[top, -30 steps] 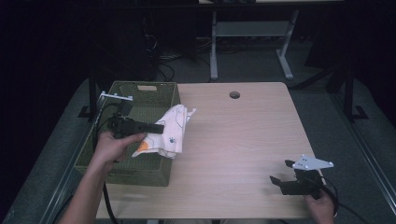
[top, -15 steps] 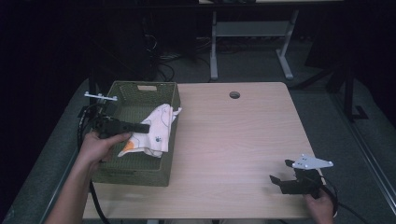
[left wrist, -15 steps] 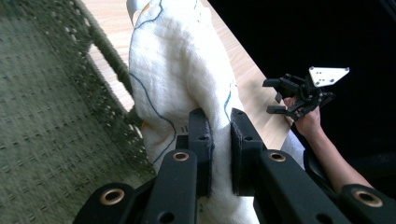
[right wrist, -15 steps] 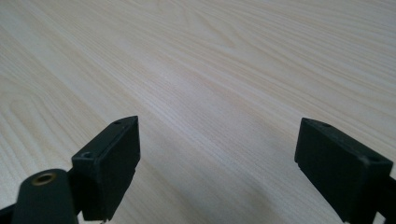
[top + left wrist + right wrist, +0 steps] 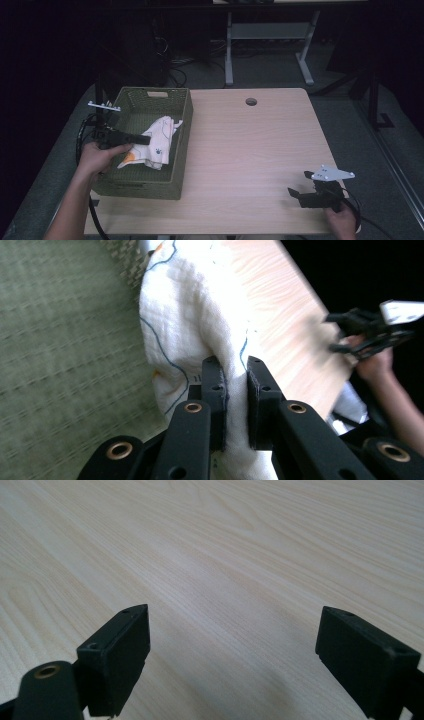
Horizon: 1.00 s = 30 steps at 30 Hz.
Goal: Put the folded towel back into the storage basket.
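High view shows the white cloth (image 5: 152,145) lying inside the green woven basket (image 5: 182,145) at the worktop's (image 5: 250,150) left, pinched in the closed jaws of the left gripper (image 5: 145,140), while the right gripper (image 5: 292,192) rests wide open, holding nothing, well apart.

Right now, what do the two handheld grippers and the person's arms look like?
Both are black two-jaw tools. The left gripper has flat, rectangular pads on jointed links with brass-coloured rivets. Each carries a grey three-cornered plate on top; the right gripper shows its plate clearly. A black cable trails from each. The forearms are bare, with no sleeves or gloves showing.
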Available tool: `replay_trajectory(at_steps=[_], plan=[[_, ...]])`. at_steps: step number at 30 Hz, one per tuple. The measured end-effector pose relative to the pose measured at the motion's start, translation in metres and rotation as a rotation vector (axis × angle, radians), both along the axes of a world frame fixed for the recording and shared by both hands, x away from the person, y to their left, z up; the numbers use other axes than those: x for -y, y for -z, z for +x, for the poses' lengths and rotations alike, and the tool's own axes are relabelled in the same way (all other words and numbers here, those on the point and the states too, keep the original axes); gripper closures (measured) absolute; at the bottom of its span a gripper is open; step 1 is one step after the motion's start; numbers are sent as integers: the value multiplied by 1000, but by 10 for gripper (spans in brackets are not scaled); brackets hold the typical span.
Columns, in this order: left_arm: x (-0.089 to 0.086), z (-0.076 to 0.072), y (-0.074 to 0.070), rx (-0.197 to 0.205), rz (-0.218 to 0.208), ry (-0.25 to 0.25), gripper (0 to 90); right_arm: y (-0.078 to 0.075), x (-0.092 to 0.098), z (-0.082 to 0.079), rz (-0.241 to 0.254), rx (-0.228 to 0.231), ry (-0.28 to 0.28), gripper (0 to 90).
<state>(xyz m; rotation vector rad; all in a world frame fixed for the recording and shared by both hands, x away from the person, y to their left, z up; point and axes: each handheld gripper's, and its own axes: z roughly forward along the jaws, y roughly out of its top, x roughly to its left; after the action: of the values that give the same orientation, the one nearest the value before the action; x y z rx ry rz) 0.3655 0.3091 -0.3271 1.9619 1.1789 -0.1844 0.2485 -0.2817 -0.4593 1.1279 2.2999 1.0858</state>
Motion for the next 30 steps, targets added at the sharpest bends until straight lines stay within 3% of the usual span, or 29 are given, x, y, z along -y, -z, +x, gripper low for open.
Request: replay_trajectory(at_steps=[5, 10, 14, 16, 17, 20, 21, 25, 27, 30], plan=[[-1, 6, 11, -6, 89, -10, 822, 0, -1, -1, -2, 2, -9, 137], [2, 11, 19, -9, 195, 15, 820, -1, -1, 0, 0, 2, -10, 137], [8, 20, 31, 22, 310, 39, 812, -1, -1, -1, 0, 3, -10, 137], [11, 25, 36, 81, 410, 18, 724, -1, 0, -1, 1, 3, -10, 137], [11, 29, 40, 98, 444, -24, 655, -1, -1, 0, 2, 3, -9, 137], [12, 35, 48, 86, 495, -55, 592, -1, -1, -1, -3, 3, -11, 137], [13, 35, 50, 66, 493, -48, 584, -1, -1, -1, -5, 4, -13, 137], [15, 34, 53, 54, 525, -36, 587, 0, -1, -2, -3, -2, -16, 137], [15, 33, 52, 67, 534, -39, 587, 0, -1, -2, -5, -3, -17, 137], [15, 30, 47, 86, 499, -40, 592, -1, -1, -2, -6, 2, -20, 137]])
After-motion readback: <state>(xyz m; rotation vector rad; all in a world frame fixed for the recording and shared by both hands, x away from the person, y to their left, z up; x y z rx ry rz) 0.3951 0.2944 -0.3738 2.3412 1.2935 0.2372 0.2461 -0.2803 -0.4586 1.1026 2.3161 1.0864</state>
